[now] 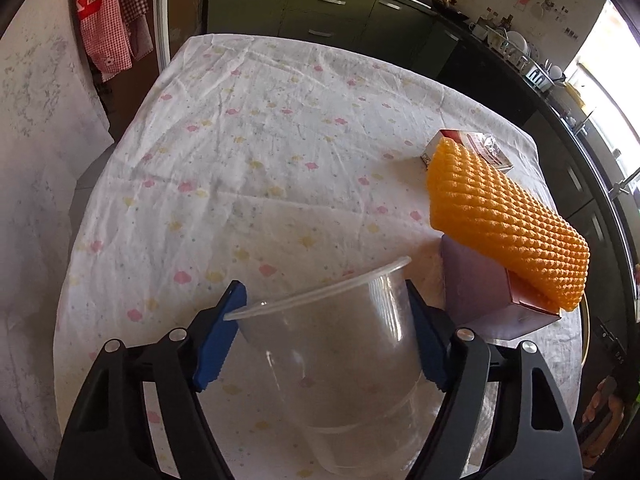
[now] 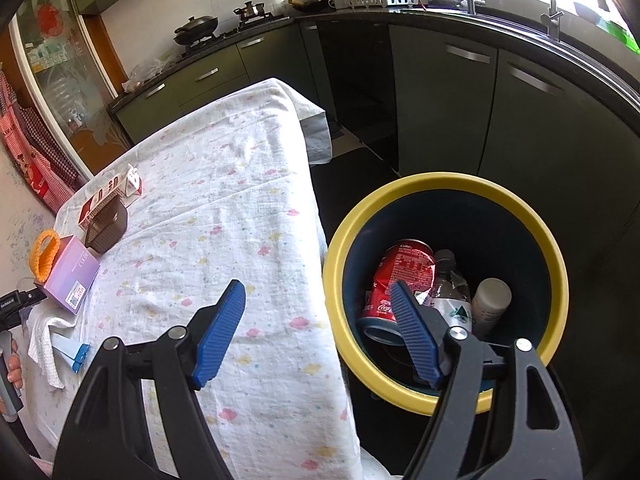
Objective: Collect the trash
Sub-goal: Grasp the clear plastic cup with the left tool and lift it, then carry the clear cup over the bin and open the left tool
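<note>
Left gripper (image 1: 326, 326) is pinching the clear plastic cup (image 1: 332, 344), which lies tilted between its jaws, mouth facing far-left. The bin (image 2: 444, 280) sits off the table's right edge, under the empty, spread right gripper (image 2: 318, 334), so the cup probably travels right.

Landmark: table (image 1: 260, 152).

- Cup (image 1: 332, 360) over the table's near edge, between the left gripper (image 1: 326, 294) fingers, both pads touching its wall.
- Box (image 1: 488, 300) just right of the cup, on the table's right side.
- Foam net (image 1: 500, 216) lies on the box, tilted, overhanging toward the table's far side.
- Carton (image 1: 472, 146) behind the net, on the table, near the right edge.
- Right wrist view: bin (image 2: 340, 240) on the floor beside the table's long edge.
- In the bin: can (image 2: 400, 276), bottle (image 2: 452, 292) right of it, small jar (image 2: 492, 300) further right.
- Right gripper (image 2: 320, 312) straddles the table edge; one finger over the table, the other over the bin.
</note>
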